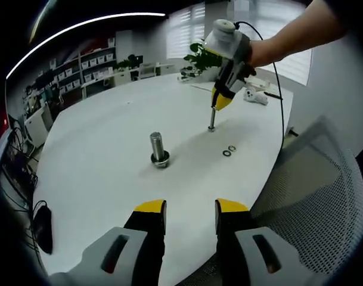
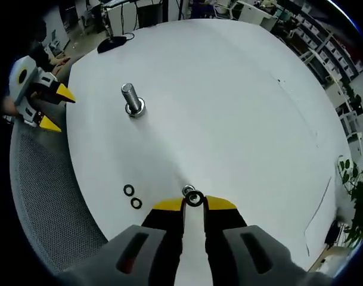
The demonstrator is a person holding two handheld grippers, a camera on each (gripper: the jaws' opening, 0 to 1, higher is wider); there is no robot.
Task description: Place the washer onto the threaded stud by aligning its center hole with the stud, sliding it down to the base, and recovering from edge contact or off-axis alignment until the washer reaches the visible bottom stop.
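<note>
Right gripper (image 2: pixel 194 204) pinches a washer (image 2: pixel 194 198) at its narrowed yellow tips, right over a slim threaded stud (image 1: pixel 211 118) on the white table (image 1: pixel 98 155), while the left gripper (image 1: pixel 191 215) hangs back, jaws parted and empty.

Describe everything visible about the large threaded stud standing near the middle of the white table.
The large silver metal threaded stud stands upright on the white round table, apart from both claws. Its shaft looks ridged with thread and ends in a flat top. A wider metal ring or base circles its foot; whether that is a washer cannot be told. Nothing grips it. Two small dark washers lie loose to one side.
</note>
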